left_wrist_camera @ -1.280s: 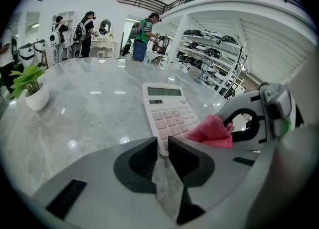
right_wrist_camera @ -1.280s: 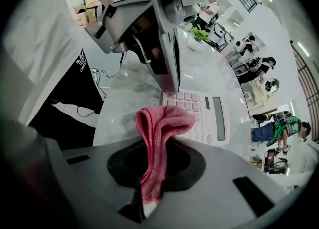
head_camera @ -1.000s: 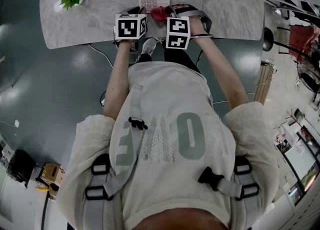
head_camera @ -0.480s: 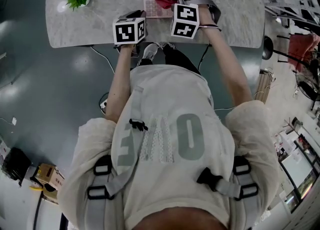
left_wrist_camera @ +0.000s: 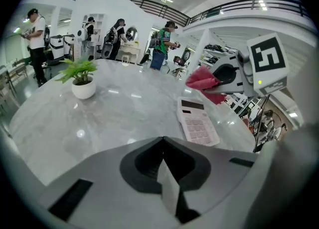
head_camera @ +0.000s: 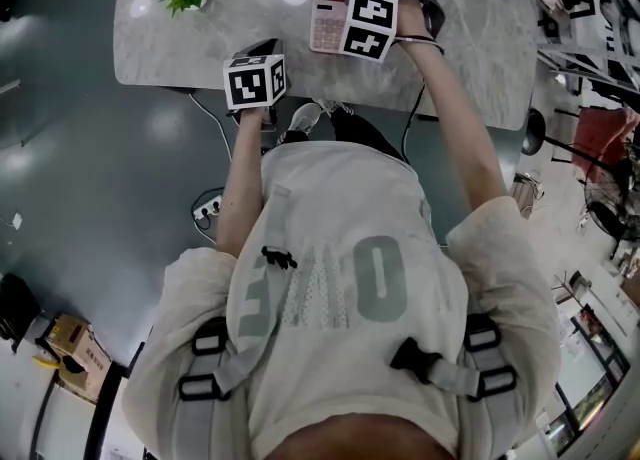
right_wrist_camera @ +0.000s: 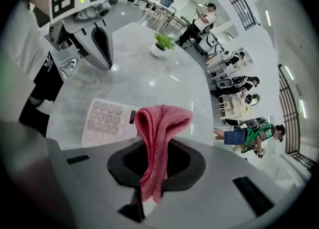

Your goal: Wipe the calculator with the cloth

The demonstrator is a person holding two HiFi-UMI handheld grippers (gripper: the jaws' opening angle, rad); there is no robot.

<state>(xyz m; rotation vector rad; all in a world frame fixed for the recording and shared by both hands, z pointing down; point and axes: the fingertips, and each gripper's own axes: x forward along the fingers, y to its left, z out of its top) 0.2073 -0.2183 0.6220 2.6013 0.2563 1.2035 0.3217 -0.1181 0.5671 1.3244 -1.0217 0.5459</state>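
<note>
Calculator (right_wrist_camera: 104, 121) lies flat on the table (left_wrist_camera: 114, 113). The right gripper (right_wrist_camera: 153, 148) pinches the cloth (right_wrist_camera: 162, 118) and holds it above the calculator's far end, clear of it. The left gripper (left_wrist_camera: 163, 141), left of the calculator, has just closed its jaws together on nothing.

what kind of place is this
Likely a large open hall, maybe a lab or showroom: a balcony railing overhead, people standing behind, a potted plant on a marble-look table.
</note>
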